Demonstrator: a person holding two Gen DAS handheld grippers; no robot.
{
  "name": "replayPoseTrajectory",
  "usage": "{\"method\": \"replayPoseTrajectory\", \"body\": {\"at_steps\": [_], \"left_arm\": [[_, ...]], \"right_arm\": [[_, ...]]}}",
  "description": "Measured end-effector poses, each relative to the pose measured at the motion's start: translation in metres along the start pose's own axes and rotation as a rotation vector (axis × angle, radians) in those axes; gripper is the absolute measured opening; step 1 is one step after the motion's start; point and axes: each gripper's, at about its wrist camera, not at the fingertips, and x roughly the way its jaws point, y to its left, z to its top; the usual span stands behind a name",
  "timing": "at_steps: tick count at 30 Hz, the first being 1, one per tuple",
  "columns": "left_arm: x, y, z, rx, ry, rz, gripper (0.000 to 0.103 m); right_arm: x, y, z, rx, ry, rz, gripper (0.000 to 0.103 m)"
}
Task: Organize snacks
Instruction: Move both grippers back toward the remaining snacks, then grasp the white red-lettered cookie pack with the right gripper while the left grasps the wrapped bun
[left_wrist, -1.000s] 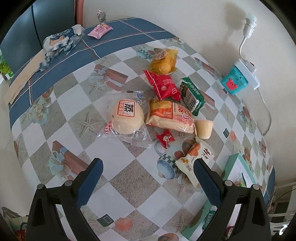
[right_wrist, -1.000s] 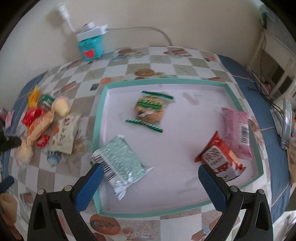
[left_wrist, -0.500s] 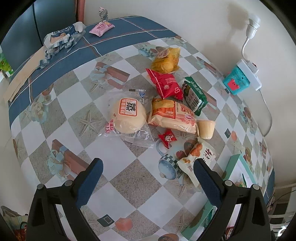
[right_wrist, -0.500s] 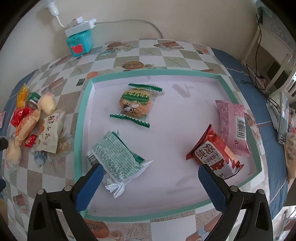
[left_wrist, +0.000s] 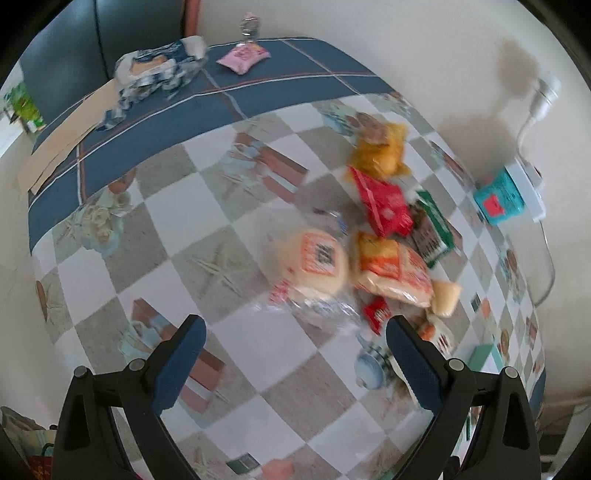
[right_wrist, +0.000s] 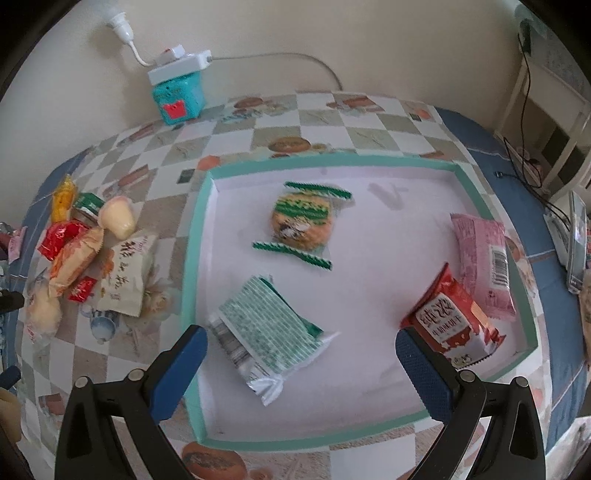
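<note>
A pile of snacks lies on the checked tablecloth: a round bun in a clear bag (left_wrist: 317, 262), an orange pack (left_wrist: 391, 267), a red pack (left_wrist: 386, 206), a yellow pack (left_wrist: 380, 153), a green pack (left_wrist: 432, 229). My left gripper (left_wrist: 293, 354) is open and empty, above the table short of the bun. The teal-rimmed tray (right_wrist: 190, 258) holds a green-white pack (right_wrist: 266, 328), a round biscuit pack (right_wrist: 303, 221), a red pack (right_wrist: 448, 321) and a pink pack (right_wrist: 484, 262). My right gripper (right_wrist: 301, 363) is open and empty over the tray's near side.
A teal box with a power strip (right_wrist: 179, 92) stands at the wall. A pink pack (left_wrist: 243, 59) and a blue-white bag (left_wrist: 155, 74) lie at the table's far blue border. A phone (right_wrist: 576, 251) lies right of the tray. The snack pile (right_wrist: 96, 258) sits left of the tray.
The left gripper has swung left and forward toward the bun; its view is blurred. The right gripper's view has shifted right, so the tray sits further right in it. Both stay open.
</note>
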Motion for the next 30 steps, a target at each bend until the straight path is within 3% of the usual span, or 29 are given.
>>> {"method": "replayPoseTrajectory", "body": {"at_steps": [8, 14, 26, 30], "left_arm": [[0.013, 0.021, 0.021, -0.050, 0.027, -0.033, 0.098], [0.019, 0.025, 0.033, -0.032, 0.031, -0.054, 0.098], [0.036, -0.016, 0.035, 0.246, 0.050, -0.037, 0.098], [0.038, -0.022, 0.033, 0.283, 0.039, -0.007, 0.098]], "right_arm": [[-0.007, 0.020, 0.006, -0.003, -0.060, 0.036, 0.103], [-0.010, 0.043, 0.010, -0.062, -0.091, 0.049, 0.103], [-0.005, 0.104, 0.027, -0.172, -0.125, 0.152, 0.103], [0.005, 0.122, 0.027, -0.201, -0.111, 0.171, 0.094]]}}
